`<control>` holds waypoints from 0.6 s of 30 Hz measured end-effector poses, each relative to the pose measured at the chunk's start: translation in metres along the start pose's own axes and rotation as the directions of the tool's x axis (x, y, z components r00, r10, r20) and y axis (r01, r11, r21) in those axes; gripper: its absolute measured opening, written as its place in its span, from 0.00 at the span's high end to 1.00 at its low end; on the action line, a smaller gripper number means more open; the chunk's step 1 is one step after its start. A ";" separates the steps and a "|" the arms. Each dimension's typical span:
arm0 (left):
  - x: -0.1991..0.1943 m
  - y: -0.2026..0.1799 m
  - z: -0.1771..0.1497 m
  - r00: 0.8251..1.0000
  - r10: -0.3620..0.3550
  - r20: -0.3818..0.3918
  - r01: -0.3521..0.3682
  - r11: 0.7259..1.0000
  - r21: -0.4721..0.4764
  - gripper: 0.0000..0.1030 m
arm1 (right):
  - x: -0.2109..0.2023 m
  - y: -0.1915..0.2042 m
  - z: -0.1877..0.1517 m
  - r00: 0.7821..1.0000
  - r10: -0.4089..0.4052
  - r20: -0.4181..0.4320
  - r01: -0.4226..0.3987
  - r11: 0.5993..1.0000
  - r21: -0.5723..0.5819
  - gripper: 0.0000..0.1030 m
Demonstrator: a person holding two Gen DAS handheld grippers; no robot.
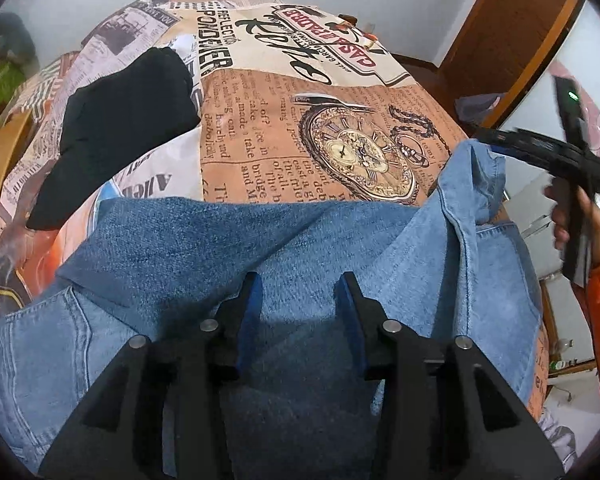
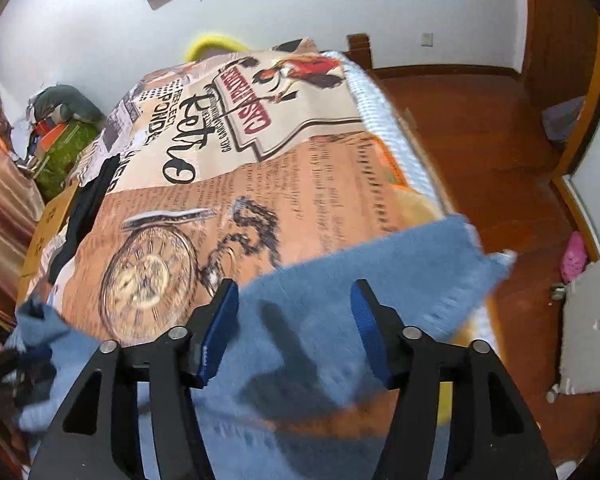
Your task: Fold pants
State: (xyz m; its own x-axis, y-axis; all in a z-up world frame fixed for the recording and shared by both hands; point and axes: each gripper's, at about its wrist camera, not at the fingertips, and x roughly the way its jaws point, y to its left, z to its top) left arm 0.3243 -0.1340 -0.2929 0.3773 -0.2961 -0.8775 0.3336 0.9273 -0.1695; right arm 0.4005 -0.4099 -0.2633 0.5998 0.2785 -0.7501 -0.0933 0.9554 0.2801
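Both tongs stand parted and empty: left gripper [image 1: 300, 292] and right gripper [image 2: 294, 304] hover over the jeans [image 1: 228, 240], spread low in frame on the printed bedcover [image 1: 300, 120]. Denim looks heavy, limp; blurred hem [image 2: 480, 256] probably offers the firmest hold.

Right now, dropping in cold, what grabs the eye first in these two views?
The blue jeans sprawl across the near half of the table, under both open hand-held grippers: left, right. Beyond them, the loud newspaper-print tablecloth shows a big pocket-watch picture. A black garment lies to the left in the left wrist view.
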 end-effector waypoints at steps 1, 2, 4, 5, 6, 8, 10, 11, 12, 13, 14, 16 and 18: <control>0.000 -0.001 0.000 1.000 0.004 0.001 -0.004 1.000 0.008 0.61 | 0.011 0.005 0.002 1.000 -0.004 -0.013 0.004 1.000 -0.005 0.42; 0.000 -0.002 0.000 1.000 0.008 0.001 -0.008 1.000 0.016 0.60 | 0.023 0.009 0.002 1.000 -0.007 -0.030 0.007 1.000 -0.013 0.42; 0.001 -0.002 0.001 1.000 0.009 0.002 -0.009 1.000 0.021 0.60 | 0.039 0.009 -0.001 0.998 -0.012 -0.067 0.011 1.000 -0.017 0.42; 0.001 -0.002 0.000 1.000 0.007 0.003 -0.007 1.000 0.019 0.60 | 0.046 0.008 -0.002 0.998 -0.008 -0.068 0.007 1.000 -0.015 0.42; 0.001 -0.001 0.000 1.000 0.003 0.004 -0.003 1.000 0.016 0.60 | 0.047 0.005 -0.005 0.999 0.001 -0.051 -0.001 1.000 -0.017 0.43; 0.001 0.000 0.000 1.000 -0.004 0.007 0.004 1.000 0.012 0.60 | 0.043 0.002 -0.011 1.000 -0.006 -0.021 0.005 1.000 -0.025 0.52; 0.001 0.000 0.000 1.000 -0.005 0.005 0.005 1.000 0.012 0.60 | 0.040 -0.001 -0.014 1.000 -0.002 -0.017 0.001 0.999 -0.043 0.61; 0.001 0.000 0.001 1.000 -0.004 0.004 0.004 1.000 0.013 0.60 | 0.037 -0.002 -0.016 1.000 0.004 -0.020 -0.005 0.999 -0.051 0.66; 0.001 0.000 0.001 1.000 -0.002 0.001 0.002 1.000 0.012 0.60 | 0.034 -0.002 -0.018 1.000 0.012 -0.028 -0.014 0.998 -0.057 0.73; 0.000 -0.001 0.001 1.000 0.004 -0.004 -0.004 1.000 0.010 0.60 | 0.033 0.000 -0.019 0.999 0.017 -0.028 -0.019 0.998 -0.058 0.76; -0.001 -0.002 0.002 1.000 0.009 -0.009 -0.009 1.000 0.008 0.60 | 0.031 0.001 -0.020 0.999 0.019 -0.028 -0.021 0.998 -0.060 0.81; -0.008 -0.003 0.002 1.000 0.017 -0.013 -0.017 1.000 0.001 0.60 | 0.023 0.004 -0.021 1.000 0.014 -0.012 -0.015 0.997 -0.070 0.85; -0.019 -0.004 0.000 1.000 0.007 -0.008 -0.007 1.000 0.000 0.60 | 0.012 0.002 -0.023 1.000 0.025 0.012 -0.024 0.998 -0.059 0.87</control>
State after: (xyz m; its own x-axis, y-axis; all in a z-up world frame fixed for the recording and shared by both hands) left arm 0.3159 -0.1325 -0.2757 0.3730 -0.2879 -0.8820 0.3312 0.9293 -0.1633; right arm 0.3887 -0.4022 -0.2853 0.6069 0.3006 -0.7357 -0.1541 0.9526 0.2622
